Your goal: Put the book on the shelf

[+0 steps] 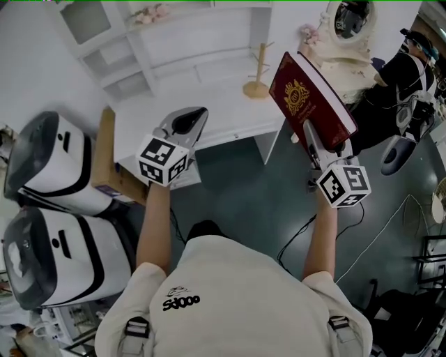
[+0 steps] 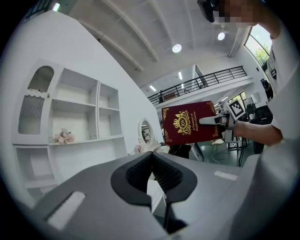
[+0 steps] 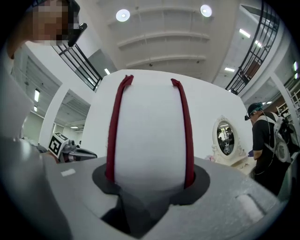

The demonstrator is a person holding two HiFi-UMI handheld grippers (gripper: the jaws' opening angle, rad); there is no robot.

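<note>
Two tongs: right gripper [image 1: 309,127] pinches the book [image 1: 306,94]; left gripper [image 1: 198,113] is pressed together. Flowers [image 1: 150,12] sit on the far shelf [image 1: 202,59].

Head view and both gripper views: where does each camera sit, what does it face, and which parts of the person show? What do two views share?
Head view: on the person's head, facing down at the shelf; torso, forearms, left gripper and right gripper show.
Left gripper view: on the left gripper, facing the shelf past its shut, empty jaws; right forearm shows.
Right gripper view: on the right gripper, facing along the book clamped in its jaws; the left gripper shows.
Shared: both gripper views show the oval mirror.
</note>
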